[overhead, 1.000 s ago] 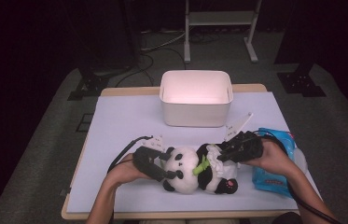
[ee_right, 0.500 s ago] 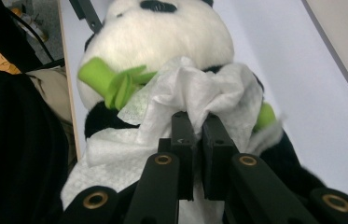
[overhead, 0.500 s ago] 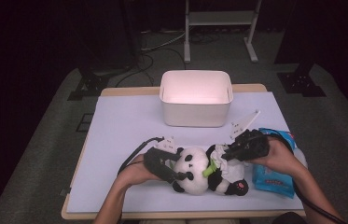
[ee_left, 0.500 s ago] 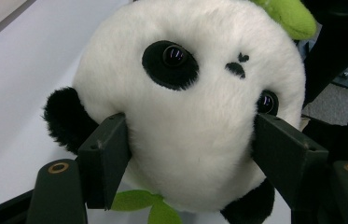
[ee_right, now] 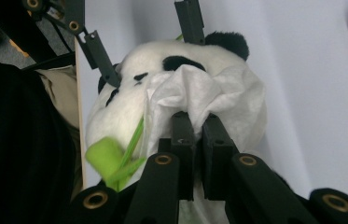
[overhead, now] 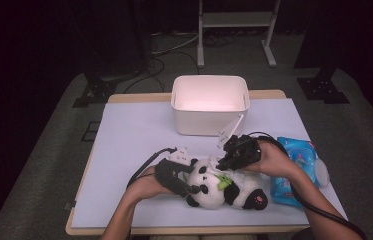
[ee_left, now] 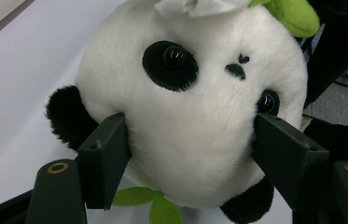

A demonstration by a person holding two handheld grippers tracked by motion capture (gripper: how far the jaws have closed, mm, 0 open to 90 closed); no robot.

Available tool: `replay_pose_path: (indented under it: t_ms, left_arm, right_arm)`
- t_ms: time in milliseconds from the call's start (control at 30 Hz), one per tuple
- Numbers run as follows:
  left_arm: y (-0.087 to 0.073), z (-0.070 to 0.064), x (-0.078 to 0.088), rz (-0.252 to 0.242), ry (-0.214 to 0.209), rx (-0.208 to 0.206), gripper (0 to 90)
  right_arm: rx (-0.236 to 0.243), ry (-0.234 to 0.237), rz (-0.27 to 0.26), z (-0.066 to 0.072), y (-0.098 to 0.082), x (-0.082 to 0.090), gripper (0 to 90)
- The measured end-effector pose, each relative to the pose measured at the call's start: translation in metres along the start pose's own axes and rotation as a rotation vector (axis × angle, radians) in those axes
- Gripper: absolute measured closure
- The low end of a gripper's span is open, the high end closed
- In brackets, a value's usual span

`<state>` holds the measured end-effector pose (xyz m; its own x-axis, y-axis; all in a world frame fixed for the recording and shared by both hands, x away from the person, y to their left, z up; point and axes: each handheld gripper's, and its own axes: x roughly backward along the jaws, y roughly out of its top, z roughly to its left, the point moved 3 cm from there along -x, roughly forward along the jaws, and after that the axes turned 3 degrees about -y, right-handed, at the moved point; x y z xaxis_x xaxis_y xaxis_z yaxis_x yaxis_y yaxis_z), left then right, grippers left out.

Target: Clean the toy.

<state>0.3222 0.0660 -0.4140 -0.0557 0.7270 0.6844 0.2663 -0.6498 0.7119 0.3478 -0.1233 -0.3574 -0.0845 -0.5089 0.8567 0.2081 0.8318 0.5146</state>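
A black-and-white plush panda [overhead: 224, 189] with a green leaf lies on the white table mat near the front edge. My left gripper [overhead: 188, 181] is shut on the panda's head [ee_left: 195, 116], one jaw pressing each side of it. My right gripper [overhead: 222, 162] is shut on a white wet wipe [ee_right: 209, 100] and holds it against the panda's face [ee_right: 129, 100], just below the eye patch. The wipe [ee_left: 199, 5] shows at the top edge of the left gripper view.
A white open bin [overhead: 210, 103] stands at the back middle of the mat [overhead: 129, 135]. A blue pack of wet wipes [overhead: 294, 167] lies at the right, behind the right hand. Cables trail from both grippers.
The panda has been shifted toward the front edge, its head held throughout. The right gripper with the wipe has moved left and back over the panda's head.
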Motion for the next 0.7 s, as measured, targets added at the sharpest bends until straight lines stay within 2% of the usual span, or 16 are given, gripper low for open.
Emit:
replay_pose_path:
  t_ms: [200, 433, 700]
  left_arm:
    - [-0.001, 0.0, 0.001, 0.002, -0.004, -0.003, 26.6]
    - [-0.005, 0.004, 0.004, -0.006, 0.003, -0.004, 25.5]
    - [-0.004, 0.002, 0.004, -0.003, -0.005, -0.015, 25.6]
  right_arm:
    - [0.012, 0.006, 0.021, -0.001, 0.017, -0.004, 84.8]
    - [-0.018, 0.016, 0.047, -0.009, 0.022, -0.006, 84.8]
    - [-0.002, 0.029, 0.076, -0.013, 0.041, -0.022, 84.8]
